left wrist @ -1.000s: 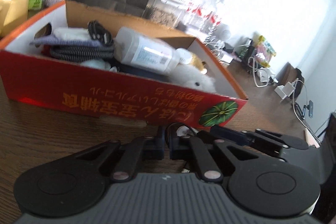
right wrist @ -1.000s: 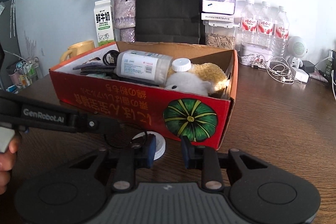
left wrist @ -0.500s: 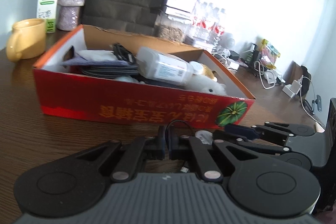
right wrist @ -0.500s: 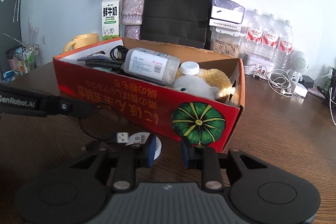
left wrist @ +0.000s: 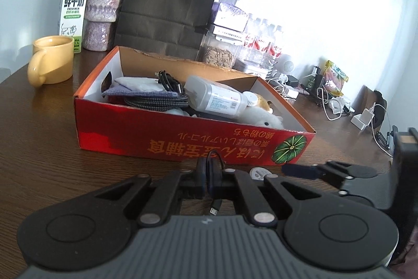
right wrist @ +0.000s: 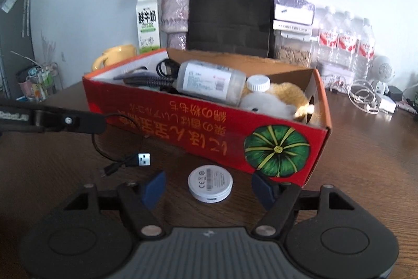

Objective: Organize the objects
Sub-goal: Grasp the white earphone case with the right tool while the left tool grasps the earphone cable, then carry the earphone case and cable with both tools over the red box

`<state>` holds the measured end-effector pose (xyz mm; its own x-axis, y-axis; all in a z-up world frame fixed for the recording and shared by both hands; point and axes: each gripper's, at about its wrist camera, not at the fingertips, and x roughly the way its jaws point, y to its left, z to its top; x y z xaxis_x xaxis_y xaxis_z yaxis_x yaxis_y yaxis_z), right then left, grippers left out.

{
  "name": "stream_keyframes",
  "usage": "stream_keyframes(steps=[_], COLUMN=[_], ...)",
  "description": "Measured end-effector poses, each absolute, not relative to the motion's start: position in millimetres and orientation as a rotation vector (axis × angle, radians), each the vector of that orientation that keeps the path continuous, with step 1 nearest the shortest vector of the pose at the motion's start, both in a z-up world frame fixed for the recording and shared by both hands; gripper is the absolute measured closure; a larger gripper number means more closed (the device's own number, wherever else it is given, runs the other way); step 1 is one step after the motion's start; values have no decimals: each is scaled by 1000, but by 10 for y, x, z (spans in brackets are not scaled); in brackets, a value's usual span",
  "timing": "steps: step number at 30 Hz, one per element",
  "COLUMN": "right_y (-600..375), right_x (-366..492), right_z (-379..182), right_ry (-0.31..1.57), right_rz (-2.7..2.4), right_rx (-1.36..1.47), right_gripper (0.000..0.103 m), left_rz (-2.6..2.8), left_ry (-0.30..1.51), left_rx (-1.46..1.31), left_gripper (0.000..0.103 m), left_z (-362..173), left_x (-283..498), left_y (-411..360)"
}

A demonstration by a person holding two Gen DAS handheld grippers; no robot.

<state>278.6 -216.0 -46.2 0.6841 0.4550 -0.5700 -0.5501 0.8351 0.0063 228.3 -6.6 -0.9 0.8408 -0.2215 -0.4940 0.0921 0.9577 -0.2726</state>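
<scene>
Nearest the right wrist camera, the right gripper (right wrist: pixel 206 187) had its jaws opening, with a white round puck (right wrist: pixel 210 186) lying on the table between them, untouched by either blue pad. The left wrist view showed only a sliver of that puck (left wrist: pixel 257 172) past its own linkage. That view did show the left gripper (left wrist: pixel 210 181) pressed together on a thin black cable (left wrist: pixel 209 171), whose small plug hung below the fingers. From the right side the same cable (right wrist: pixel 115 148) looped down from the left gripper's tip (right wrist: pixel 100 123), its USB plug hanging just above the wood.

Beyond stood the red cardboard box (right wrist: pixel 198 132), holding a clear bottle (right wrist: pixel 211 83), a plush toy (right wrist: pixel 274 101) and coiled cords. The dark wooden table (left wrist: pixel 39 127) carried a yellow mug (left wrist: pixel 51 63), a milk carton (left wrist: pixel 73 12), a vase (left wrist: pixel 103 15) and a black paper bag (left wrist: pixel 169 4) against the pale wall. Far right in the left view, glare washed out the water bottles (left wrist: pixel 263 41).
</scene>
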Motion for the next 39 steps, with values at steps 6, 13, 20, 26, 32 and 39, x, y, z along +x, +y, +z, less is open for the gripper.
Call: stream_keyframes(steps=[6, 13, 20, 26, 32, 39], right_y=[-2101, -2063, -2041, -1973, -1898, -1806], right_x=[2811, 2609, 2522, 2622, 2862, 3232], right_z=[-509, -339, -85, 149, 306, 424], right_ry=[625, 533, 430, 366, 329, 299], right_rz=[556, 567, 564, 557, 539, 520], right_rx=[-140, -115, -88, -85, -89, -95], right_gripper=[65, 65, 65, 65, 65, 65], left_rz=[-169, -175, -183, -176, -172, -170], left_ry=[528, 485, 413, 348, 311, 297], left_rx=[-235, -217, -209, -197, -191, -196], left_gripper=[100, 100, 100, 100, 100, 100], left_z=[59, 189, 430, 655, 768, 745], left_x=[2217, 2139, 2114, 2250, 2527, 2922], left_y=[-36, 1, 13, 28, 32, 43])
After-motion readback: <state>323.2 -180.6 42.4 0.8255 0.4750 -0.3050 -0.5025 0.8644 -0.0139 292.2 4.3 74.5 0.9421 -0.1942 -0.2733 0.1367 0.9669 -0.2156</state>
